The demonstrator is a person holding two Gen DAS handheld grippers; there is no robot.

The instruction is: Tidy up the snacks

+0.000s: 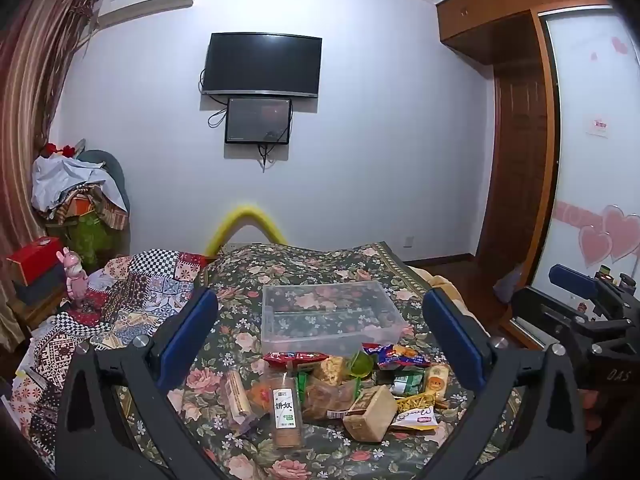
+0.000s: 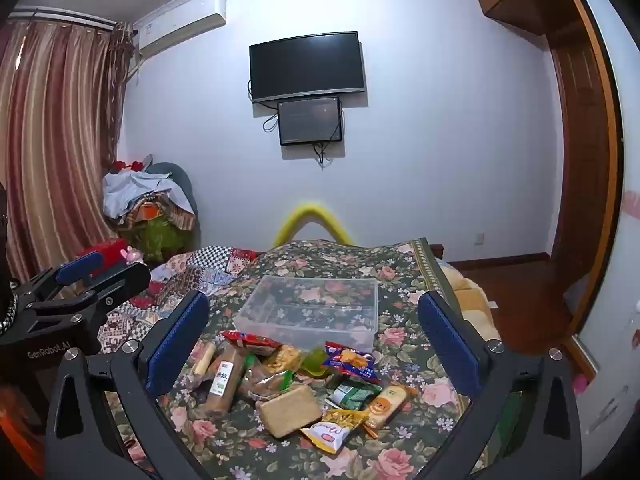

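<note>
A pile of wrapped snacks (image 1: 340,388) lies on the floral bedspread, also in the right wrist view (image 2: 296,384). It includes a tall biscuit pack with a white label (image 1: 286,406), a tan block (image 1: 370,412) and a blue packet (image 1: 396,354). Behind it stands an empty clear plastic box (image 1: 328,316), also in the right wrist view (image 2: 312,312). My left gripper (image 1: 320,344) is open and empty above the pile. My right gripper (image 2: 312,344) is open and empty beside it; it also shows at the right edge of the left wrist view (image 1: 576,292).
The bed (image 1: 304,264) carries a floral cover and a patchwork quilt (image 1: 132,292) on the left. A pink figurine (image 1: 76,276) and red box (image 1: 34,258) stand at far left. A wardrobe (image 1: 516,140) and wooden floor lie right.
</note>
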